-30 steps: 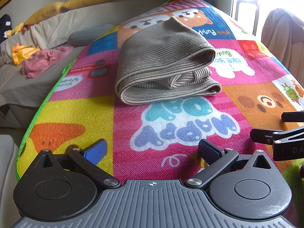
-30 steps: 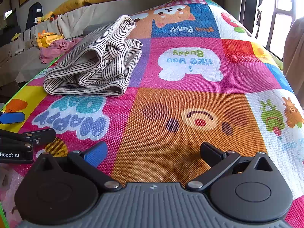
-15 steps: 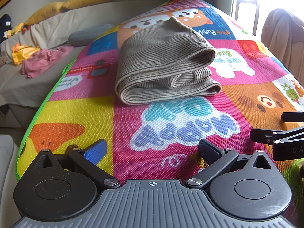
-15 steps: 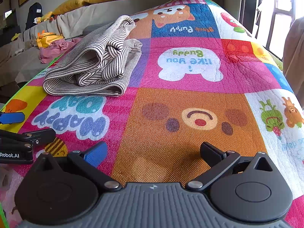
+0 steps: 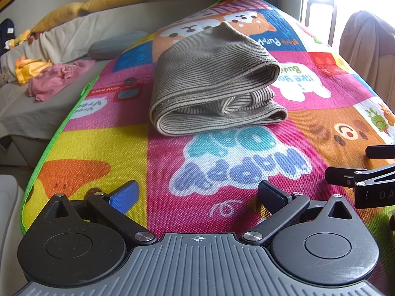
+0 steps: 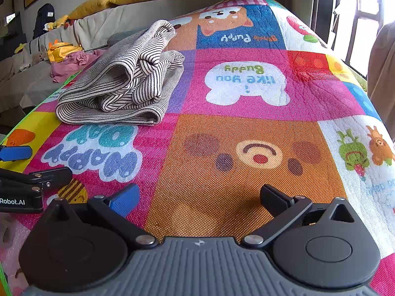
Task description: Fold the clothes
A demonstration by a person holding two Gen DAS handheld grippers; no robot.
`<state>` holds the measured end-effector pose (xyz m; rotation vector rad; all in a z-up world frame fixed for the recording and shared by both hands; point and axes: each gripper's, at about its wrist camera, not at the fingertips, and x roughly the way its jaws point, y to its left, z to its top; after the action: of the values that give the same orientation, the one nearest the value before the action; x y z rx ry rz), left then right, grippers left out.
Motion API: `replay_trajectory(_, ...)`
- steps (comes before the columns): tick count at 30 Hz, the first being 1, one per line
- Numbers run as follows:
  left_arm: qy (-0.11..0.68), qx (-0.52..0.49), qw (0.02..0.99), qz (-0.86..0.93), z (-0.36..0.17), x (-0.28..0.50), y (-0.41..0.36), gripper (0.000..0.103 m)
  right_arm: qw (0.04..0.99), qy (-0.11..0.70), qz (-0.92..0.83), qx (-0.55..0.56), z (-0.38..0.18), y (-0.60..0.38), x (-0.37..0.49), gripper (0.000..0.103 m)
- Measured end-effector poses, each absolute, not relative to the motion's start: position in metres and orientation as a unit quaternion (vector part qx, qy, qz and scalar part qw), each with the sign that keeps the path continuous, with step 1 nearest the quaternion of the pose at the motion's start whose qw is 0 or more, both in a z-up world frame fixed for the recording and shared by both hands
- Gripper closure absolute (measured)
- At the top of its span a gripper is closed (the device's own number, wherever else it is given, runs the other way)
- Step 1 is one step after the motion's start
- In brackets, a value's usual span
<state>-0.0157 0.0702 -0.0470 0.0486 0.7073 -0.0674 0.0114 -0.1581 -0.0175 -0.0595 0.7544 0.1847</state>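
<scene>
Striped top (image 5: 212,83) sitting folded on the mat (image 5: 103,148)

Both claws are hanging wide open and empty: left claw (image 5: 197,196) has the top straight ahead of it, right claw (image 6: 198,198) has it ahead and off to its left.

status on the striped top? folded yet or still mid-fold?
Looks done: the striped garment lies in a folded bundle on the play mat, though its inner layers bunch loosely in the right wrist view. In hand: nothing; the left gripper and right gripper both sit low over the mat with jaws open and empty, short of the bundle. Left: maybe tidying. A pink garment on the sofa is unfolded.
</scene>
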Motion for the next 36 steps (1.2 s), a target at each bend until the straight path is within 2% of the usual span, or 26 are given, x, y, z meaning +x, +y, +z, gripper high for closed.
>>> replay_trajectory(36, 0.347, 0.026, 0.937, -0.033, -0.0465, -0.0157, 0.0691, 0.000, 0.927, 0.364, 0.089, -0.026, -0.0179, -0.1582, 0.0085, 0.000)
